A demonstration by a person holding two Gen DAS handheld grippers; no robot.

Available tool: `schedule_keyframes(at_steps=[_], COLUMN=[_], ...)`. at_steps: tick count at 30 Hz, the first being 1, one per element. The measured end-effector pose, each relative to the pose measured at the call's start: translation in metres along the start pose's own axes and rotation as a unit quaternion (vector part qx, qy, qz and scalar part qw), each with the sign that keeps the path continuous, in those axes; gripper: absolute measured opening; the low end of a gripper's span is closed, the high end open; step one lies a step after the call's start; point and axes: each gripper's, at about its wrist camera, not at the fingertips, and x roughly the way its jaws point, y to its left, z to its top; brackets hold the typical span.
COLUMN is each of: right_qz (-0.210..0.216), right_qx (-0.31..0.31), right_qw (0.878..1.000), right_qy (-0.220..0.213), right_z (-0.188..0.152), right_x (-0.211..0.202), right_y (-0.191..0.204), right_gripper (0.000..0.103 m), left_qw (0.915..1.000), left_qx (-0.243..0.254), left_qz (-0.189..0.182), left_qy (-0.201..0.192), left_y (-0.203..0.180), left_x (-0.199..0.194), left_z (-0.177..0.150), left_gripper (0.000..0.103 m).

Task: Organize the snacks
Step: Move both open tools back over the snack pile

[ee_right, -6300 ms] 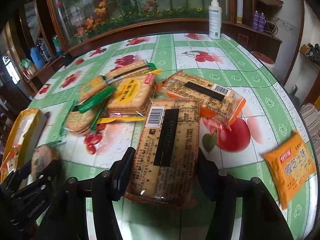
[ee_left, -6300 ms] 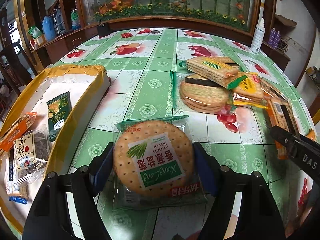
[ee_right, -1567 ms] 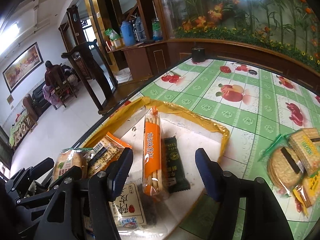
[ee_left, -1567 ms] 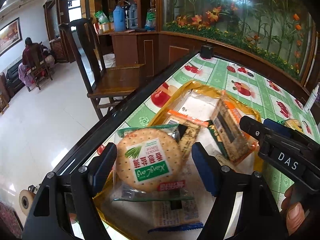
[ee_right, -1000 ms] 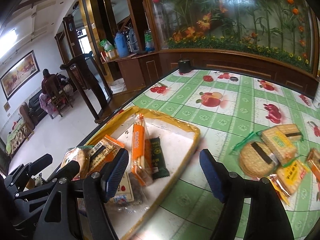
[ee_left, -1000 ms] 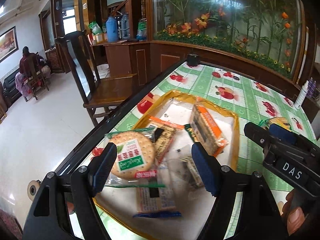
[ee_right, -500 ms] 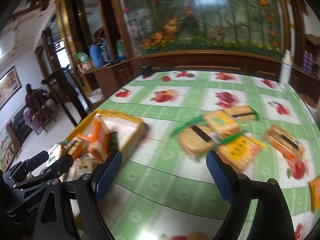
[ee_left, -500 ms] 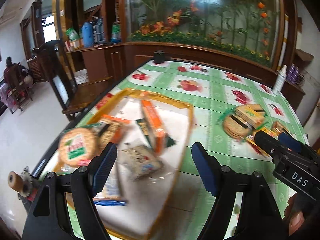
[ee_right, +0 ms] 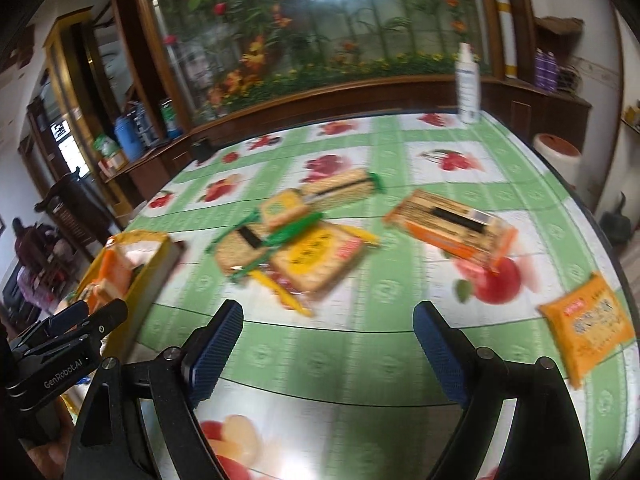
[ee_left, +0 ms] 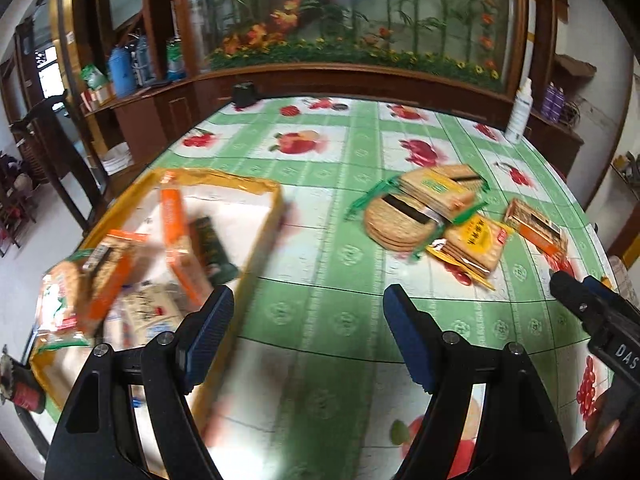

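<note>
Left gripper (ee_left: 308, 328): jaws standing apart, gripping nothing, hanging over the tablecloth (ee_left: 344, 152) just beside the yellow tray (ee_left: 256, 248).

Right gripper (ee_right: 328, 344): jaws having just been opening wider, nothing between them.

Yellow tray: holding several blurred packets already.

Loose snacks lying on the cloth: round cracker pack (ee_right: 240, 254), yellow cracker pack (ee_right: 316, 260), long orange-edged cracker pack (ee_right: 448, 224), orange sachet (ee_right: 584, 320) lying well apart near the table's edge.

Handling, judged: packs are likely light, their film slippery, contents brittle. Grasping each gently across its narrow width, around mid-length, is looking safest.
</note>
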Motion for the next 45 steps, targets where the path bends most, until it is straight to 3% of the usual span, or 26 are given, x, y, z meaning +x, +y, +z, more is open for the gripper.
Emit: schedule_keyframes(at_steps=[14, 26, 32, 36, 45], right_qz=[-0.041, -0.046, -0.054, -0.058, -0.067], right_qx=[0.056, 0.035, 0.024, 0.027, -0.012], right_qw=[0.998, 0.998, 0.998, 0.998, 0.996], right_qy=[0.002, 0.015, 0.018, 0.018, 0.05], right_z=[0.007, 0.028, 0.042, 0.051, 0.067], right_x=[0.002, 0.03, 0.046, 0.055, 0.087], right_y=[-0.072, -0.07, -0.074, -0.082, -0.087], right_gripper=[0.089, 0.089, 0.089, 0.091, 0.092], left_qw=[0.9991, 0.9976, 0.9922, 0.9891, 0.9895], left_qx=[-0.007, -0.039, -0.078, -0.094, -0.089], left_qz=[-0.03, -0.039, -0.068, -0.055, 0.001], left_qy=[0.029, 0.042, 0.07, 0.099, 0.114], left_y=[-0.021, -0.016, -0.028, -0.051, -0.091], left_x=[0.022, 0.043, 0.064, 0.081, 0.111], left_z=[0.006, 0.024, 0.048, 0.063, 0.09], left_gripper=[0.077, 0.077, 0.077, 0.077, 0.077])
